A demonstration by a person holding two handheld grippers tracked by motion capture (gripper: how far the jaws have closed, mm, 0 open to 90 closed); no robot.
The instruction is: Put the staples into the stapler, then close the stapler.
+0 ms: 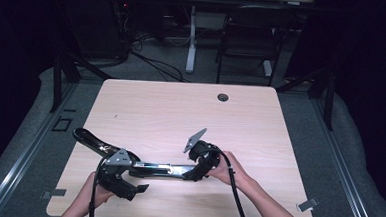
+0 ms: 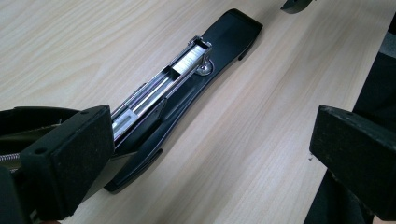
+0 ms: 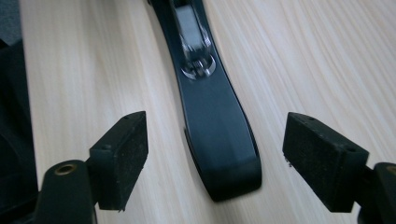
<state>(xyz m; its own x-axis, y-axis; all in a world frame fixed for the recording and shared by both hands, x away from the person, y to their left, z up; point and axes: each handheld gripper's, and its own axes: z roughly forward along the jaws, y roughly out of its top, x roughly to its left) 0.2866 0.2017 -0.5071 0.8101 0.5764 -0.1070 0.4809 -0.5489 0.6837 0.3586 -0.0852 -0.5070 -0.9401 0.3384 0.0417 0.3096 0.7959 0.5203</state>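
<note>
Here the right claw (image 3: 215, 158) gapes level over the stapler (image 3: 219, 135); the left claw (image 2: 210, 154) stands open.

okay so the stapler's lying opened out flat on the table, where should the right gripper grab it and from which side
Take the stapler by its flat black base tip, the end nearest the right gripper. That end is bare, narrow and lies flat on the table, so the open jaws can straddle its two long edges. Come in lengthwise from that end, staying short of the metal magazine, which probably gives poorer purchase.
</note>
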